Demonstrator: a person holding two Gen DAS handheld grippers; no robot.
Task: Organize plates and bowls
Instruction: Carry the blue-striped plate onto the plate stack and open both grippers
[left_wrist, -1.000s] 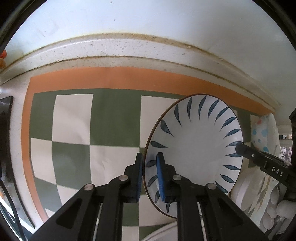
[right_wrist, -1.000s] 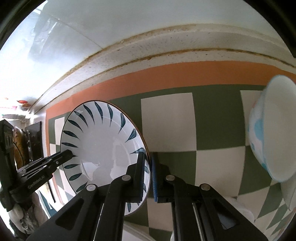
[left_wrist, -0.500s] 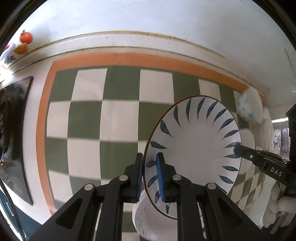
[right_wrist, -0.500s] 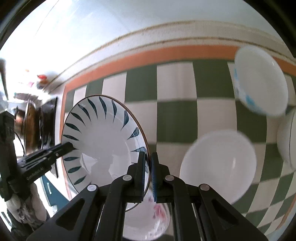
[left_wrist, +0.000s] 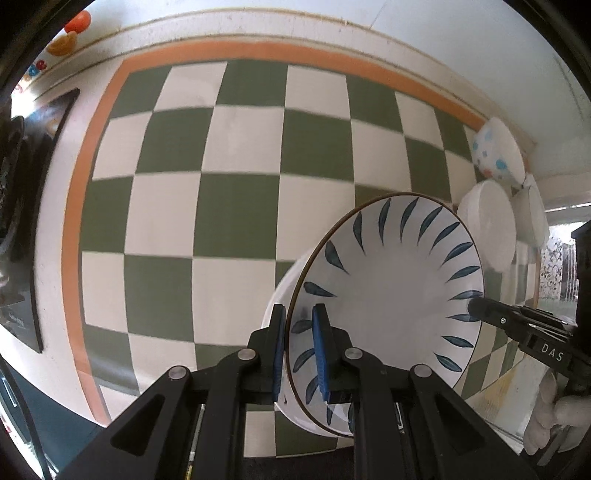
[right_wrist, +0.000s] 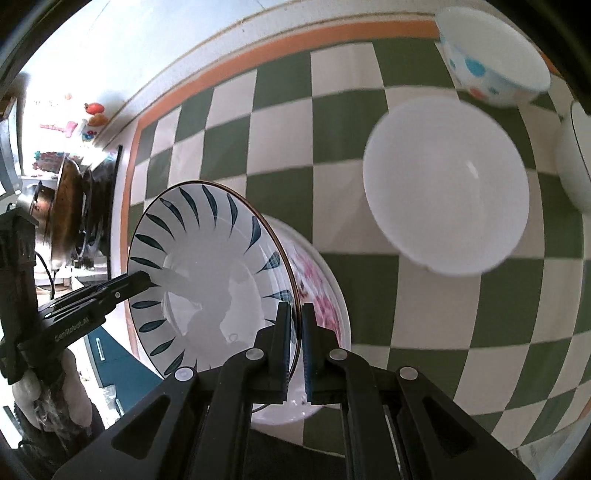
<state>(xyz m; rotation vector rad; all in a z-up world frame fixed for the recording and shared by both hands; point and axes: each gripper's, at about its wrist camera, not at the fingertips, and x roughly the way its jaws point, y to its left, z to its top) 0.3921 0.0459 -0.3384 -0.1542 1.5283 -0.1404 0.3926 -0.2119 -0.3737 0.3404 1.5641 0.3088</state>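
1. Below, on the green-and-white checked cloth (right_wrist: 229, 122), a plain white bowl (right_wrist: 447, 184) sits upper right in the right wrist view, a dotted bowl (right_wrist: 491, 48) beyond it.
2. Directly under the held plate lies a pink-flowered white plate (right_wrist: 317, 280).
3. Both the left gripper (left_wrist: 298, 354) and right gripper (right_wrist: 296, 350) are clenched on opposite rims of the white plate with dark blue leaf strokes (left_wrist: 391, 295), carried tilted at lower centre.

A big mat (left_wrist: 236, 206) of green and white squares with an orange edge covers the counter (left_wrist: 258, 31). On the mat sit a plain white bowl (right_wrist: 447, 184), a spotted bowl (right_wrist: 491, 51) near the far edge, another white bowl (right_wrist: 572, 162) at the side, and a plate with pink flowers (right_wrist: 321, 284) at the near edge.
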